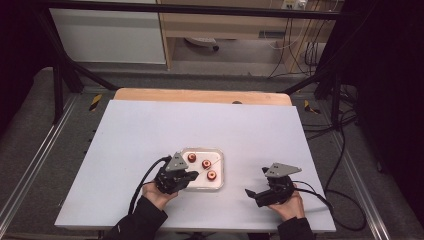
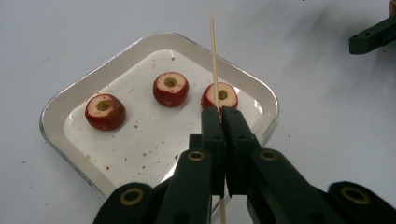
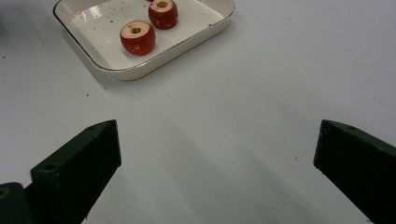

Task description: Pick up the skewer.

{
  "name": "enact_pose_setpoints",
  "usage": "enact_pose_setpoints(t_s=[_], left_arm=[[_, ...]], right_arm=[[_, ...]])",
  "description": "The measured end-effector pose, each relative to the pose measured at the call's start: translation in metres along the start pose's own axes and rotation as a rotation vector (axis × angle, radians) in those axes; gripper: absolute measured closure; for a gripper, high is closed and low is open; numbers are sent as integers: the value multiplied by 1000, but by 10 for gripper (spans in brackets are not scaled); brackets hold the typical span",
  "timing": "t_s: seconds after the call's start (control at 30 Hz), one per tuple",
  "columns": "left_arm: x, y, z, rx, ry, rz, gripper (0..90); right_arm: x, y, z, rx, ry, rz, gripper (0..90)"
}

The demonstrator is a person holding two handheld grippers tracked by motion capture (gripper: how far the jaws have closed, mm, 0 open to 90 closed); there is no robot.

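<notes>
With the left gripper [image 2: 219,116] clamped on a wooden skewer [image 2: 214,60] over the white tray [image 2: 60,105], none of the three cored red fruits [image 2: 171,88] is skewered, while the right gripper [image 3: 217,161] gapes empty beside it.

Both grippers, left [image 1: 186,176] and right [image 1: 252,194], are black with brass-ringed pivot screws, blocky jaws, grey three-cornered top plates and trailing black cables; the sleeves [image 1: 140,222] are dark.

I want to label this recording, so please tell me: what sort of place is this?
Probably a lab recording station, not a kitchen: a white table framed by black metal rails, loose cables on the grey floor, and hand-held black grippers working at a small white tray.
</notes>
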State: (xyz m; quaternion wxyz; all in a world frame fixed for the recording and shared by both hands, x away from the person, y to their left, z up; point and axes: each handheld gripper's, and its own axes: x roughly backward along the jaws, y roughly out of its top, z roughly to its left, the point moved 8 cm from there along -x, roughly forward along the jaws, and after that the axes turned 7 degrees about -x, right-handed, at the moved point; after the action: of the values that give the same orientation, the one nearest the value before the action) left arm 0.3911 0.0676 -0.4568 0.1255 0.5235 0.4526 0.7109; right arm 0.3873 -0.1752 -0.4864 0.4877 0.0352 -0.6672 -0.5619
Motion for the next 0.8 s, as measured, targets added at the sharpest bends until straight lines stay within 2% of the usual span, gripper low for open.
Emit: enact_pose_setpoints(t_s=[0.1,0.17,0.33,0.5,0.8], left_arm=[[0,1,-2,-8,-12,8,882],[-2,0,-3,-31,-18,32,883],[-2,2,-4,-52,-31,50,882],[-1,7,-4,-86,-31,71,882],[-6,16,-10,-122,-55,95,883]], right_arm=[[-2,4,6,25,1,5,13],[-4,6,9,49,-6,15,13],[-7,12,16,94,-4,25,16],[-10,19,24,141,-9,39,20],[-15,36,43,280,-24,63,47]])
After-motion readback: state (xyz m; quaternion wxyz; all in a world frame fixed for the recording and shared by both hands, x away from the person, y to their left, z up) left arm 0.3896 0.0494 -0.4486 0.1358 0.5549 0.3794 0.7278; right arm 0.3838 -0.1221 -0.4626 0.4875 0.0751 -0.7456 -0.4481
